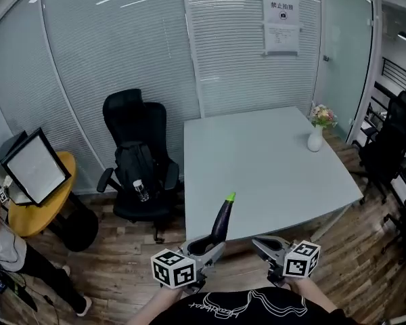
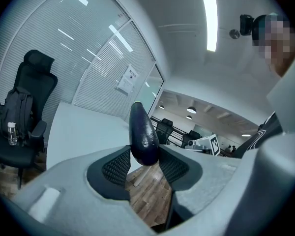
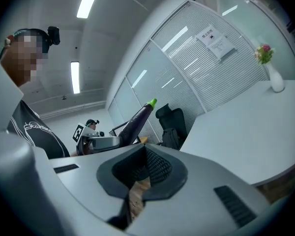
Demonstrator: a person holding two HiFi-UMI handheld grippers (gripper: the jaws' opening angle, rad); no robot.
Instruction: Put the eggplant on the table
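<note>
While left gripper (image 2: pixel 145 157) clamps eggplant (image 1: pixel 222 220), vase (image 1: pixel 315 140) holds flowers (image 1: pixel 322 116).

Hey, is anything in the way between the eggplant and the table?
Nothing visible. The dark purple eggplant in the left hand-held gripper faces bare pale grey tabletop; the white flower vase stands at its far right side.

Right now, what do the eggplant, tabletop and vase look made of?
Eggplant: glossy dark purple skin with sharp highlights, green tip; real or plastic, can't tell. Tabletop: smooth matte pale grey, probably laminate. Vase: plain white, smooth, likely ceramic; too small to confirm.
</note>
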